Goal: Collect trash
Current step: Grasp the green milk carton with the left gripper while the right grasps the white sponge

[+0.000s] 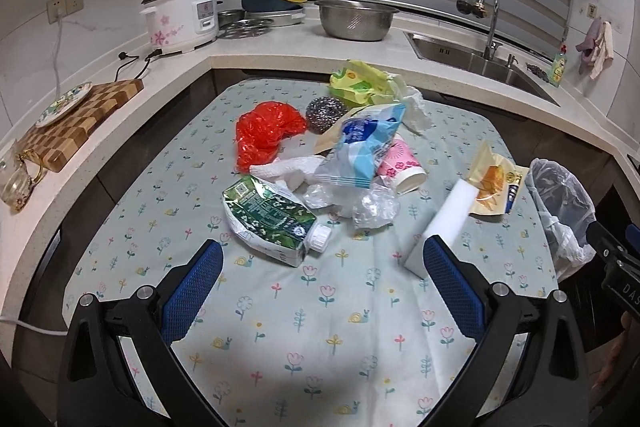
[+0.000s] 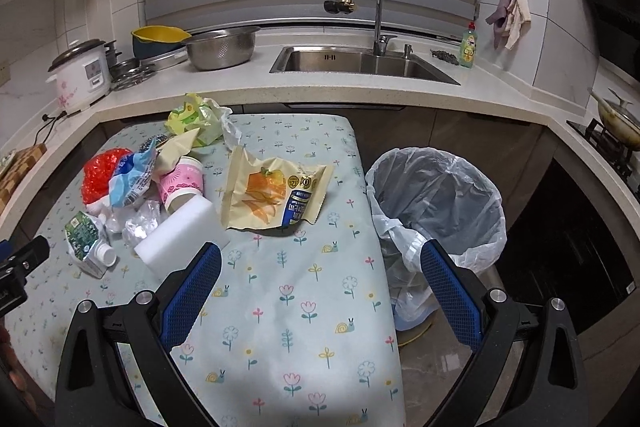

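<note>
Litter crowds the table (image 1: 320,327) beside the lined bin (image 2: 436,203); both grippers' jaws gape wide, seemingly empty.

From the left wrist we look forward and down over the table (image 1: 320,327), set above its near edge, with the trash pile toward 12 o'clock and the bin (image 1: 560,211) at 3 o'clock. From the right wrist we sit further right, over the table's right edge (image 2: 380,267), facing the sink (image 2: 360,63) at 12 o'clock, the bin (image 2: 436,203) near at 1 o'clock. We share the pile, the white sponge (image 1: 436,223) (image 2: 180,239), bin and counter.
</note>
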Tool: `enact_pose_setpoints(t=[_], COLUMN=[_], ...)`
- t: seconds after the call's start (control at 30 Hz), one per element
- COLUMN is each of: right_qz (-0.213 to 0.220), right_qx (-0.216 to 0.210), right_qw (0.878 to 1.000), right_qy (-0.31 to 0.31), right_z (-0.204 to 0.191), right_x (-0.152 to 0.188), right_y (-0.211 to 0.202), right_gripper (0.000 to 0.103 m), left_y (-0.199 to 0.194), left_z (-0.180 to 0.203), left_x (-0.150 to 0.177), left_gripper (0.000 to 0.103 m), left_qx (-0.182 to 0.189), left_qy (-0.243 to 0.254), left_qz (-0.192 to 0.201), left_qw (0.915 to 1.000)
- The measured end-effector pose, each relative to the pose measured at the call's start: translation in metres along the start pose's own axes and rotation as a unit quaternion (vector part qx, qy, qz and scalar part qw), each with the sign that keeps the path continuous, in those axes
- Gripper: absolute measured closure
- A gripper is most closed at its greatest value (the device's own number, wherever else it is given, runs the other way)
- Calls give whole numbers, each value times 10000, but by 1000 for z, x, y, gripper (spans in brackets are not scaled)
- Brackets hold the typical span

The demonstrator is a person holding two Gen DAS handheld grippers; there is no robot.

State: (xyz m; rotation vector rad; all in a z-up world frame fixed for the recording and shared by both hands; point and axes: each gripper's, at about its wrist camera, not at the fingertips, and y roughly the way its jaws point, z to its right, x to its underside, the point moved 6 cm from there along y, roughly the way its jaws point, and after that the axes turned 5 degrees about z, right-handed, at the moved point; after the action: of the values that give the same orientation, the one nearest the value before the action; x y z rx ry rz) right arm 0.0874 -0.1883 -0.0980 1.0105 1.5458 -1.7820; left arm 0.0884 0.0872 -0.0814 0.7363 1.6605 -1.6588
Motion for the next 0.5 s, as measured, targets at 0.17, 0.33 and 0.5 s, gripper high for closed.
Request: enact_pose_setpoints(t=[0.17,0.33,0.5], right_qz=[-46,-204,-353], right_qx=[78,-2,-76], right_qw=[9997,9998,9992], right_qy=[-240,-74,180], right_z=[-17,-28,-37], right_x=[-4,-4,-1], right_y=[26,47,59], right_gripper=[7,7,7], left_y=[32,65,88], left_z=[-28,-47,-48], left_x=[1,9,10], left_gripper=[7,7,7], left_qx=[-176,-251,-247], left_qy=[-205,-464,-610], left_qz=[-244,-628,-852], left_qw=[9993,9966,9942])
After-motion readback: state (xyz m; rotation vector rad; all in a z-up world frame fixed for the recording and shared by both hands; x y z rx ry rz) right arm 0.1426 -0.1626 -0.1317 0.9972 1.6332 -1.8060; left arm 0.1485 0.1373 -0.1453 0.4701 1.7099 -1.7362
